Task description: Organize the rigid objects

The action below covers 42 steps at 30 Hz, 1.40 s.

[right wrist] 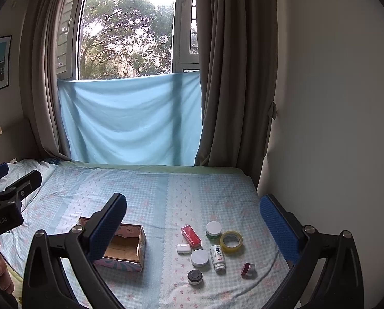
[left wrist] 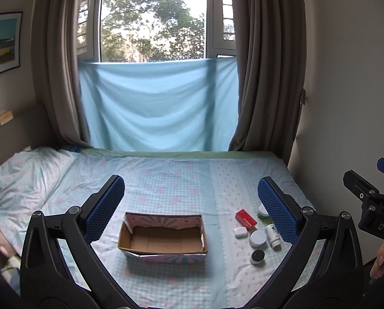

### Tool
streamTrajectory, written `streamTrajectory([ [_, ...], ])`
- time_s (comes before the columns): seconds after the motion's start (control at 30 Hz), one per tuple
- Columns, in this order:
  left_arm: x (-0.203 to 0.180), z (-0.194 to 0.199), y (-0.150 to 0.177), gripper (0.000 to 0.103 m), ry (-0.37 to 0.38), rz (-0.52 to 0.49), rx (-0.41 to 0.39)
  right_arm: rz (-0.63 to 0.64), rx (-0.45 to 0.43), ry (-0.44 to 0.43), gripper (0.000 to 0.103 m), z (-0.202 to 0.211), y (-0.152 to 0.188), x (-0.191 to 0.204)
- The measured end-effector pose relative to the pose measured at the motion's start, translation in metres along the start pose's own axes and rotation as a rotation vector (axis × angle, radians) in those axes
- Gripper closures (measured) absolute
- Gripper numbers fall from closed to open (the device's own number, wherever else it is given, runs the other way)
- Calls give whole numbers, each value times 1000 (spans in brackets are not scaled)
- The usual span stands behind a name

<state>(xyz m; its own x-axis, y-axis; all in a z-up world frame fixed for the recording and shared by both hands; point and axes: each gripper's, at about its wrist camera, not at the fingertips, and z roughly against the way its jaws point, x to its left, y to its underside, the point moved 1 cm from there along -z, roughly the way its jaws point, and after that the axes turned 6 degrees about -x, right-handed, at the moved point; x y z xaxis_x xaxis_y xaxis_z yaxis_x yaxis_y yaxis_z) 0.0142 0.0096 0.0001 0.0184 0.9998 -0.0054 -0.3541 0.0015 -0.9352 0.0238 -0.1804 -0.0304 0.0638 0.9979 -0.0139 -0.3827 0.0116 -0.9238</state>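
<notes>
An open, empty cardboard box (left wrist: 163, 239) (right wrist: 126, 248) sits on the bed. To its right lie a red box (left wrist: 245, 219) (right wrist: 191, 235), a white earbud case (left wrist: 240, 232) (right wrist: 184, 248), a white-lidded jar (left wrist: 257, 238) (right wrist: 199, 257), a white pill bottle (left wrist: 273, 234) (right wrist: 217, 256), a black-lidded jar (left wrist: 257, 256) (right wrist: 195, 277), a green jar (right wrist: 213, 229), a tape roll (right wrist: 231, 241) and a small dark red jar (right wrist: 248, 269). My left gripper (left wrist: 192, 206) is open and empty above the box. My right gripper (right wrist: 194, 221) is open and empty above the items.
The bed has a checked blue sheet (left wrist: 181, 180) and a pillow (left wrist: 24, 175) at the left. A wall (right wrist: 333, 128) runs along the right side. Curtains and a blue cloth (left wrist: 158, 108) hang at the window behind.
</notes>
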Motion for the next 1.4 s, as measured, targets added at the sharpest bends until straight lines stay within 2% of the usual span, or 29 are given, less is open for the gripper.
streamTrajectory([
  [0.77, 3, 8, -1, 0, -24, -6, -32, -9, -24, 9, 0, 3, 2, 6],
  [0.93, 7, 0, -10, 0, -7, -3, -6, -26, -18, 19, 0, 2, -6, -1],
  [1.03, 7, -14, -17, 0, 18, -18, 14, -50, -9, 38, 0, -2, -10, -10],
  [1.13, 3, -39, -16, 0, 73, -21, 55, -73, 10, 69, 0, -12, -10, -24],
  [1.27, -18, -86, -4, 0, 127, -19, 148, -94, 50, 121, 0, -36, 1, -49],
  [1.4, -49, -137, 18, 0, 171, -13, 260, -91, 126, 152, 0, -71, 23, -79],
])
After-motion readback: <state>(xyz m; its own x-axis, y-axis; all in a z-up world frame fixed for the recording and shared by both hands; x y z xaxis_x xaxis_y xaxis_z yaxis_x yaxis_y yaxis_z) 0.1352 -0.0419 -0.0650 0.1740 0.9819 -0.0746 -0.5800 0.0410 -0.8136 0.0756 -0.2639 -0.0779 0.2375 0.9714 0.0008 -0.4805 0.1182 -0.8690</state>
